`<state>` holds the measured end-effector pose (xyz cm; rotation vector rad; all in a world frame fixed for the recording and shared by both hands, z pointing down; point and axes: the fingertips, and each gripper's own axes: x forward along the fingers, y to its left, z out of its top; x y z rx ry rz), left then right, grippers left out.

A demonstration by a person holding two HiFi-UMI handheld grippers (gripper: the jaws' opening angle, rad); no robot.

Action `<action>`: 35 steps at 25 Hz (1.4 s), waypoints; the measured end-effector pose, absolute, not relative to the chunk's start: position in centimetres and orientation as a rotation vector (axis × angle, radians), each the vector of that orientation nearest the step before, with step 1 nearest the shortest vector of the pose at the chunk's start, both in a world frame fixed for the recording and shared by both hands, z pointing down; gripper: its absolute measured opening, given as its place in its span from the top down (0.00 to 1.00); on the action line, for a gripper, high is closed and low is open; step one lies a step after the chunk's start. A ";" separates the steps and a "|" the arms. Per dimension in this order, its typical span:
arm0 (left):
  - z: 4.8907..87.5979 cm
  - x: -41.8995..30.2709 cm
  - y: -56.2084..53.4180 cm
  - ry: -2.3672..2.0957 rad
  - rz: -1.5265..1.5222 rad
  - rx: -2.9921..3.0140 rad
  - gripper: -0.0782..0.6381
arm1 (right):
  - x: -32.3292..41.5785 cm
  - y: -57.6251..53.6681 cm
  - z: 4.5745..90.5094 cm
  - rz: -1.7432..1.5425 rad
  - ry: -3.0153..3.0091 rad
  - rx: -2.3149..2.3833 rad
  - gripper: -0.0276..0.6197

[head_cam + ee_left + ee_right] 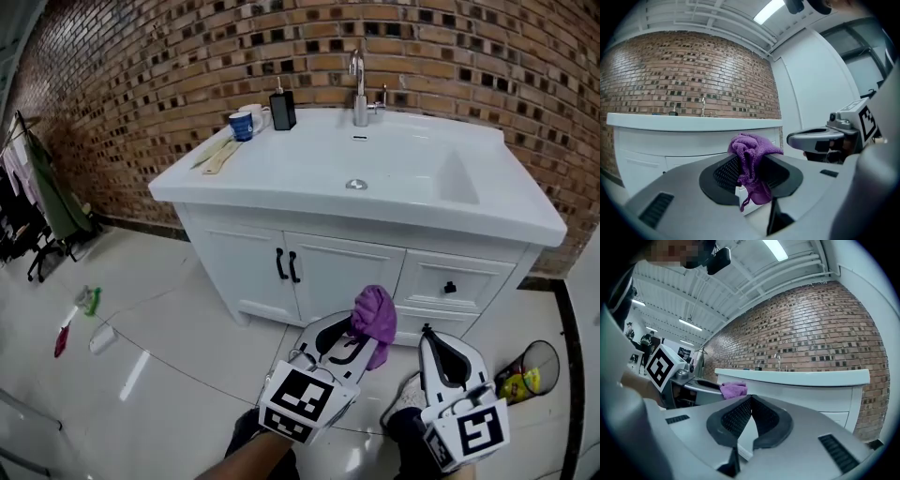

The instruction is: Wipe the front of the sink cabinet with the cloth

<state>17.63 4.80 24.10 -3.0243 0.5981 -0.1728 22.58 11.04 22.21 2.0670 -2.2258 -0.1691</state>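
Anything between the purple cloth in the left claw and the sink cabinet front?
Nothing visible. The purple cloth is pinched in the left claw and faces the sink cabinet front, with only bare floor below the gap. The right claw, shut and empty, sits to the side, out of the path.

Fuzzy cloth (375,314), glossy sink cabinet (337,277) w/ chrome tap (359,89); rough brick wall (141,75), shiny tiled floor (169,309)
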 end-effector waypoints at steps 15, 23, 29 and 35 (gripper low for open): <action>27.8 24.6 -3.1 0.504 -0.312 -2.941 0.73 | 27.4 5.9 27.3 -0.066 -2.127 2.118 0.95; 29.8 28.5 -7.6 0.502 -0.416 -2.912 0.73 | 29.1 3.0 29.2 -0.005 -2.176 2.101 0.95; 31.3 30.9 -8.3 0.492 -0.405 -2.940 0.73 | 31.7 1.5 30.2 0.042 -2.130 2.125 0.95; 32.2 30.9 -8.4 0.528 -0.370 -3.000 0.73 | 33.6 0.4 31.1 0.102 -2.086 2.144 0.95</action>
